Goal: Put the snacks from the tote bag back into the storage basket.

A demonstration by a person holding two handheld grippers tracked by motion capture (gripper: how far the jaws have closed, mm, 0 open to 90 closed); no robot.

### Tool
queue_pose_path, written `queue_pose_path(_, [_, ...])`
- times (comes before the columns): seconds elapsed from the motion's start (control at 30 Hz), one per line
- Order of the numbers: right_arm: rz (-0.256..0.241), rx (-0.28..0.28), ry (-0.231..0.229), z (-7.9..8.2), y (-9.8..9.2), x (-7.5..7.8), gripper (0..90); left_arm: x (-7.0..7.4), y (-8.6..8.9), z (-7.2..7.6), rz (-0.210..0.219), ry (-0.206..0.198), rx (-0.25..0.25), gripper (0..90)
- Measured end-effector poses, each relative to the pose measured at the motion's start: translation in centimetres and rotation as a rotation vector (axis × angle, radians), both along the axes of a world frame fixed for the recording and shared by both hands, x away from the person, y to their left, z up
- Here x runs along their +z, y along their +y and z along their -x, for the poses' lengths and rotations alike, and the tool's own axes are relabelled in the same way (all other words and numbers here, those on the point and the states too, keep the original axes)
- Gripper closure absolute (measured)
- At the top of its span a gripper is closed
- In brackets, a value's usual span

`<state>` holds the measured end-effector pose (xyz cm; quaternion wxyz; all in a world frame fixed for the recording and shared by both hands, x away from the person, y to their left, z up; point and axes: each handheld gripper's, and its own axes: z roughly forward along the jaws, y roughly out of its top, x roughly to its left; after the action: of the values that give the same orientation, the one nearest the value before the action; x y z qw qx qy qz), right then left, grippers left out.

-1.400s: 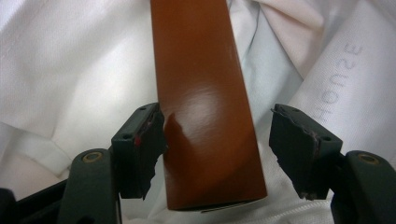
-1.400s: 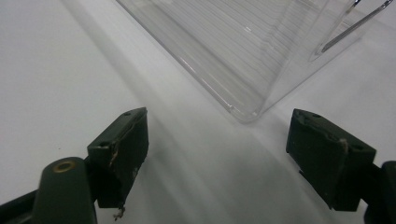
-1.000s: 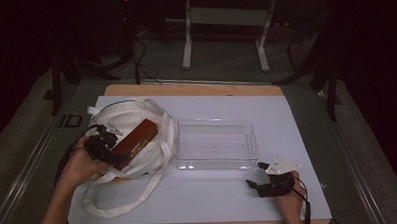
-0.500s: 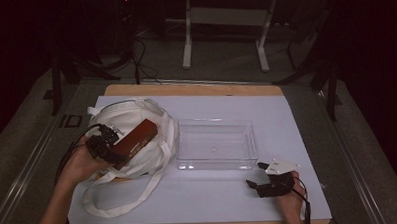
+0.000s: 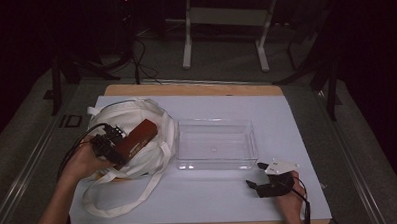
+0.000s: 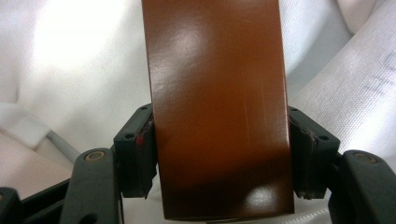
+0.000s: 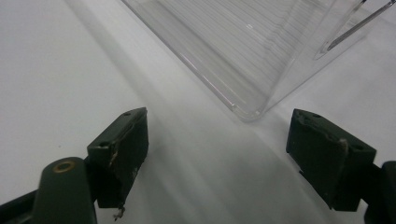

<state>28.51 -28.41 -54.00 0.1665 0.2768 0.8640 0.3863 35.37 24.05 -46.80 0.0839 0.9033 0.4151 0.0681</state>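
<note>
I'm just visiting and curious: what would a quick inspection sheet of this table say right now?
Surface: white table sheet over a wooden top, bare at the near middle.
Job's things: brown box held over the white tote bag; clear plastic tray beside the bag, empty.
Clutter: nothing seen.
Grippers: left gripper clamps the brown box between both jaws; right gripper open, low over the sheet near the tray's corner.
Cables: a black cable trails from the left gripper; another from the right.
Surroundings: dark room, grey floor, white stand legs behind the table.

One brown box, one bag, one tray.
</note>
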Motion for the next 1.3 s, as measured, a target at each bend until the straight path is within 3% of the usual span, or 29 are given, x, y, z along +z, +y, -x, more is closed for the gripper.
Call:
queue_pose_path(0.27, [0.004, 0.001, 0.0, 0.0, 0.0, 0.0, 20.8, -0.8, -0.1, -0.4, -0.023, 0.055, -0.001, 36.5])
queue_pose_path(0.73, [0.005, 0.001, 0.001, 0.0, 0.0, 0.0, 20.8, -1.5, -0.5, -1.0, -0.043, 0.096, -0.009, 37.2])
queue_pose_path(1.3, [0.005, 0.001, 0.001, 0.0, 0.0, 0.0, 20.8, -0.6, -0.5, -0.5, -0.081, 0.048, -0.033, 43.2])
